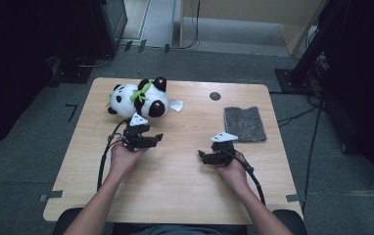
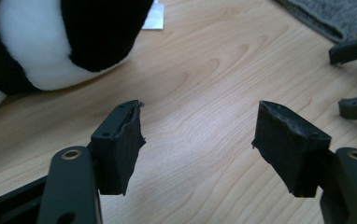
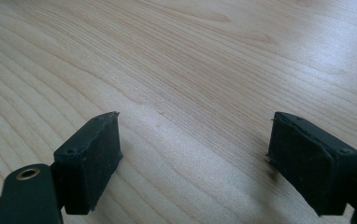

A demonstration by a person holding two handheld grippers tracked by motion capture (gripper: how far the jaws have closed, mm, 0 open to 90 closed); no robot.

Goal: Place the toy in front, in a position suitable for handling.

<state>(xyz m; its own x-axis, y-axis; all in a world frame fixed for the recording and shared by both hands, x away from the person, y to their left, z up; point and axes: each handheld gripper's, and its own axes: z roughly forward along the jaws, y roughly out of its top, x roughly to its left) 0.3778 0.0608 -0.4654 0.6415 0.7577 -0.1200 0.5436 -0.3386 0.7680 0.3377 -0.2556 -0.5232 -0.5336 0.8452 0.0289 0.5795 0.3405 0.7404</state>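
1. Left gripper: held in the left hand just short of the panda, jaws standing well apart with nothing between them. In the left gripper view its pads frame bare wood, and the toy's black-and-white flank sits up and to the left of them, near but not touching. The gripper looks posed for an approach to the toy, not a grasp.
2. Right gripper: held in the right hand low over the middle of the desk, jaws wide and empty. Its pads bracket plain wood grain in the right gripper view. It appears to wait in reserve, pointing inward toward the other gripper.
3. Panda: lies on its side at the far left of the desk, a green bow at its neck and a white tag trailing to its right. Its soft, rounded body probably calls for a wide bite.
4. Cloth: a grey rectangle lying flat at the far right, well apart from the toy and just beyond the right gripper.
5. Open room: the near half of the desk and the strip between toy and cloth are bare, giving both grippers free travel. The toy lies close to the far left edge, so a push outward could tip it off.
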